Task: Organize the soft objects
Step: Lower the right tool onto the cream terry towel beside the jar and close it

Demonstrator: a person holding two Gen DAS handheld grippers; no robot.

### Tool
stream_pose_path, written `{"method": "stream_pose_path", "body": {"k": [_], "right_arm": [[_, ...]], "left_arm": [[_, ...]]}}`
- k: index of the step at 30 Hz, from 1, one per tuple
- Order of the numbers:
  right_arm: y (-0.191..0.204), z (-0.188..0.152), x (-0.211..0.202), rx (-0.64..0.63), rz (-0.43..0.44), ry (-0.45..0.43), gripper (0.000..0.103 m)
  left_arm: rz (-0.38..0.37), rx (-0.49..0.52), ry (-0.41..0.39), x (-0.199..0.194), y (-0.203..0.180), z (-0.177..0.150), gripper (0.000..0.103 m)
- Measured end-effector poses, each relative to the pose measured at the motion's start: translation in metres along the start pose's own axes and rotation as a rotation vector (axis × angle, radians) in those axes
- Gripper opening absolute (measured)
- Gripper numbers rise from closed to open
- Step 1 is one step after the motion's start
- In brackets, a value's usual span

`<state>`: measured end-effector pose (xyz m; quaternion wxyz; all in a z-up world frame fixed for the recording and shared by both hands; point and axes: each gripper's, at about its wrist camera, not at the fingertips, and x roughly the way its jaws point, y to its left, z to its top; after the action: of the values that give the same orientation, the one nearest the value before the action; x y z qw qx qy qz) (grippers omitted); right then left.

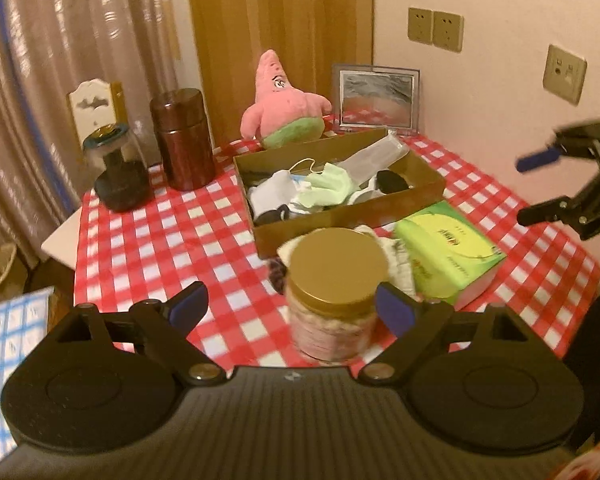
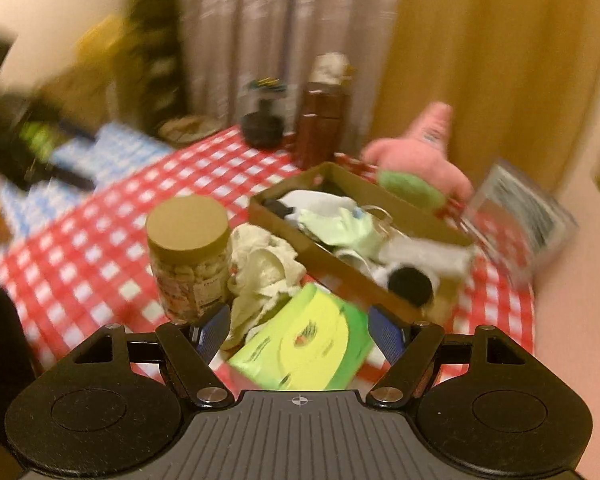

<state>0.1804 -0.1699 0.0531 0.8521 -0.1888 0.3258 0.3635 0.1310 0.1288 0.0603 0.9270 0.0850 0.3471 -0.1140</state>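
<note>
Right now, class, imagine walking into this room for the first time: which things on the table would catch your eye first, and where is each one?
The red-and-white checked tablecloth strikes first, covering the whole table. At its far edge sits a pink starfish plush toy, just behind an open cardboard box full of face masks and socks. Nearer stand a gold-lidded jar and, to its right, a bright green tissue pack with a crumpled cream cloth between them.

Just ahead of the left claw [image 1: 292, 312], between its spread fingers, a gold-lidded jar [image 1: 336, 280] blocks the way; to its left the checked counter [image 1: 160, 248] lies bare. Beyond the jar stands an open cardboard box [image 1: 340, 192]. The right claw [image 2: 296, 332] hangs wide over a green tissue pack [image 2: 304, 344], crumpled cloth [image 2: 260, 264] just beyond.
</note>
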Motion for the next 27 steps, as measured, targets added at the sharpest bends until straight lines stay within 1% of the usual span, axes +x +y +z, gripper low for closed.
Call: {"method": "stream_pose_path", "body": {"k": [3, 5, 6, 9, 11, 15, 21, 27], "right_arm": [[-0.002, 0.014, 0.025, -0.169, 0.048, 0.026, 0.076], [-0.004, 0.021, 0.041, -0.254, 0.091, 0.037, 0.076], [-0.005, 0.025, 0.05, -0.291, 0.12, 0.048, 0.076], [-0.008, 0.032, 0.078, -0.389, 0.202, 0.088, 0.076], [-0.009, 0.035, 0.1, -0.447, 0.233, 0.127, 0.076], [-0.013, 0.041, 0.142, -0.525, 0.297, 0.204, 0.076], [-0.013, 0.042, 0.189, -0.611, 0.369, 0.258, 0.076], [-0.007, 0.04, 0.221, -0.69, 0.418, 0.301, 0.078]], "left_arm": [[-0.041, 0.044, 0.002, 0.014, 0.02, 0.009, 0.089], [-0.097, 0.092, 0.006, 0.025, 0.033, 0.014, 0.089], [-0.112, 0.117, 0.019, 0.031, 0.038, 0.015, 0.089], [-0.136, 0.219, 0.058, 0.053, 0.05, 0.018, 0.089], [-0.147, 0.275, 0.076, 0.066, 0.053, 0.017, 0.089], [-0.168, 0.349, 0.102, 0.092, 0.063, 0.014, 0.089], [-0.218, 0.432, 0.141, 0.127, 0.07, 0.007, 0.089], [-0.237, 0.469, 0.174, 0.159, 0.08, 0.002, 0.089]]}}
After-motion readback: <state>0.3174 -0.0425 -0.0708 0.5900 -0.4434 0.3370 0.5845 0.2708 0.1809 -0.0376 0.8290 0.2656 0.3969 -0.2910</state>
